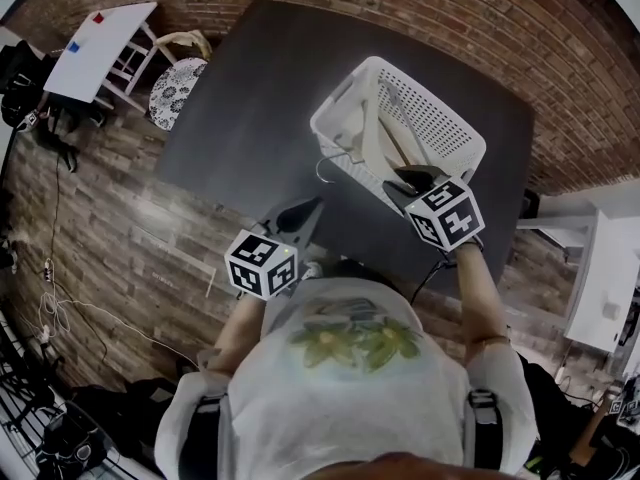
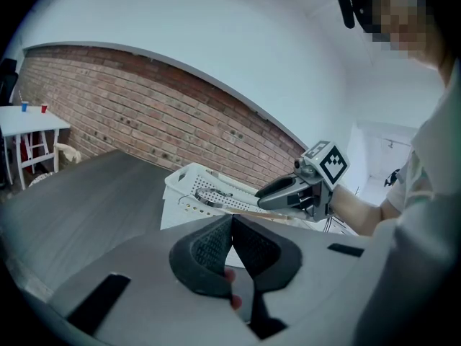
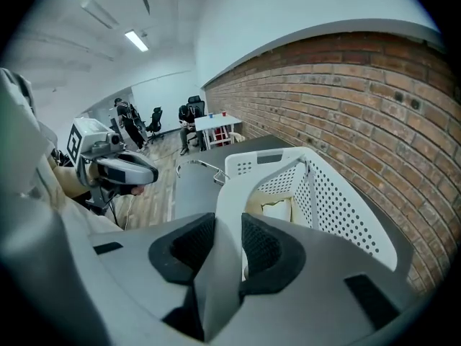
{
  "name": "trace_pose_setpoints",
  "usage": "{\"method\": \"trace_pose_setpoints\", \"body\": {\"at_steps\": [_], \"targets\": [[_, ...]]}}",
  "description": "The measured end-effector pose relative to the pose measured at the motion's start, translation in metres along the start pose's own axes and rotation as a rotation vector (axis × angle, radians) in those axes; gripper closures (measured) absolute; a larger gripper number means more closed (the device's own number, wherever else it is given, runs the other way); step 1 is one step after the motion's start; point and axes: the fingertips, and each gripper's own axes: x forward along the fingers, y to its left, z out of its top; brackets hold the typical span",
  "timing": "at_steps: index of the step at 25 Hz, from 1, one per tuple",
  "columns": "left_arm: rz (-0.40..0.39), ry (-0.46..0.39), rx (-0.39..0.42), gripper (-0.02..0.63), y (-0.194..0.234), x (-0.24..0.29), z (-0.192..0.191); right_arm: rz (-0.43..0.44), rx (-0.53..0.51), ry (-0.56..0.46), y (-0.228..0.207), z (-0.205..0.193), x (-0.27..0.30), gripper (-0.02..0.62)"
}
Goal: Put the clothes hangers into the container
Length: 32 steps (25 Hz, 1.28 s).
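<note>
Overhead, a person stands at a dark table (image 1: 250, 98) with a two-jaw gripper in each hand. A white perforated basket (image 1: 440, 118), the container, sits on the table in front of them.

The right gripper (image 3: 229, 220) is at the basket's near rim. Its jaws are clamped on one broad arm of a white plastic hanger (image 1: 365, 128). That hanger stands on edge, mostly inside the basket. Its metal hook (image 1: 330, 163) pokes out past the basket's near-left rim. A wooden hanger (image 1: 400, 146) lies inside the basket, just beside the white one.

The left gripper (image 2: 232, 220) hovers over the table off the basket's near-left side, apart from it. Its jaws are pressed together with nothing between them.

The white hanger looks light and stiff, so it should move as one piece without sagging. Its plastic looks smooth, so it could pivot or slide in the pads when held near one end. The wide, flat shoulder is probably the soundest place to grip, closer to the neck for balance. The thin hook would likely give a poor hold, and it may snag on the basket's rim or holes as the hanger goes in.
</note>
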Motion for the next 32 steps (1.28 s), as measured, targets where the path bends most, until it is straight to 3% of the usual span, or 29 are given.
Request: {"method": "trace_pose_setpoints", "body": {"at_steps": [32], "targets": [[0.040,0.002,-0.018,0.577,0.016,0.034,0.022,0.105,0.065,0.102,-0.043,-0.005,0.040,0.462]]}}
